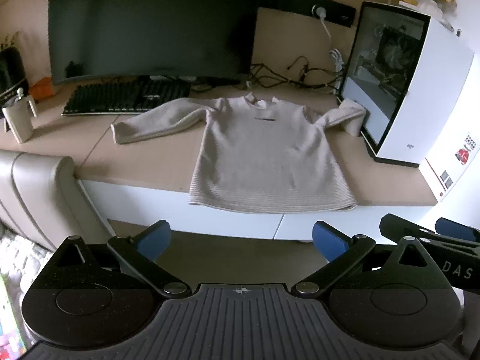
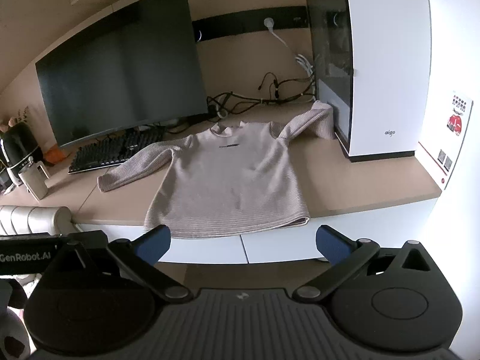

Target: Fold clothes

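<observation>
A beige ribbed long-sleeve sweater (image 1: 264,156) (image 2: 231,180) lies flat, front up, on the tan desk (image 1: 144,162) (image 2: 360,186). Its hem hangs slightly over the front edge. One sleeve stretches left toward the keyboard; the other bunches against the white computer case. My left gripper (image 1: 240,241) hovers in front of the desk, below the hem, open with nothing between its blue pads (image 1: 151,241). My right gripper (image 2: 243,244) is also open and empty, just below the hem. The right gripper's finger (image 1: 426,234) shows at the right edge of the left wrist view.
A dark monitor (image 1: 153,24) and black keyboard (image 1: 126,97) stand behind the sweater at left. A white computer case (image 1: 399,90) (image 2: 372,66) stands at right, with cables (image 1: 294,75) behind. A beige mug (image 1: 19,121) sits far left. A padded chair back (image 1: 39,192) stands beside the desk.
</observation>
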Demonstrator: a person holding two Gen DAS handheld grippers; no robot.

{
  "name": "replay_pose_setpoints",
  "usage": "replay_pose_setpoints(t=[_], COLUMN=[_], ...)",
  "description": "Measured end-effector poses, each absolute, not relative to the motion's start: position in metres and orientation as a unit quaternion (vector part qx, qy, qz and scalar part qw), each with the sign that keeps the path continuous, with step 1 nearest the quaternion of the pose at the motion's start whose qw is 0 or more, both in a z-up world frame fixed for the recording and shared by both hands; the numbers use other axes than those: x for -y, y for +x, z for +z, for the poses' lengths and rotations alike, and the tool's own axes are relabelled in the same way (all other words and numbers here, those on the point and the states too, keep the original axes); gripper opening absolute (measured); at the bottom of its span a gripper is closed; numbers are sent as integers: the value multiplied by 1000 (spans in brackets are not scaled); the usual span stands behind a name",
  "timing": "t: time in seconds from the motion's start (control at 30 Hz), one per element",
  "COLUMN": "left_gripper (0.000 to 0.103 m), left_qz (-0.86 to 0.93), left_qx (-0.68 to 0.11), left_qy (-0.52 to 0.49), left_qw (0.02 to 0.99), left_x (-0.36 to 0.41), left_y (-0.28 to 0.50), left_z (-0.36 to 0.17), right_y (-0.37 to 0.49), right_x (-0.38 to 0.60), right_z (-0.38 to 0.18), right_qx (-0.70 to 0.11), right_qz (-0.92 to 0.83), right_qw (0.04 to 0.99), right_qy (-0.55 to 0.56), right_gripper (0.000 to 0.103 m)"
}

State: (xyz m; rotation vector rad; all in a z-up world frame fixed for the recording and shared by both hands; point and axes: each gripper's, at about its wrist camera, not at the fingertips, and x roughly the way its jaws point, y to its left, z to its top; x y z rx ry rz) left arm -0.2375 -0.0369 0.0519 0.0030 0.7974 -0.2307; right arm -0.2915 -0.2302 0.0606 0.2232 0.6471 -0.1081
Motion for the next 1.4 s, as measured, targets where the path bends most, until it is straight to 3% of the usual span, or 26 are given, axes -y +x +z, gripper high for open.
replay_pose_setpoints(t=[1.4], left_gripper=[103], left_qz=[-97], left_qx=[-429], left_qy=[-4], left_qw=[898], left_x=[31], left_y=[-225], left_z=[32], right_y=[-279], right_x=[226], right_z=[42], right_qx=[-365], right_qz=[-46], right_qw=[924], right_qy=[100], right_gripper=[103])
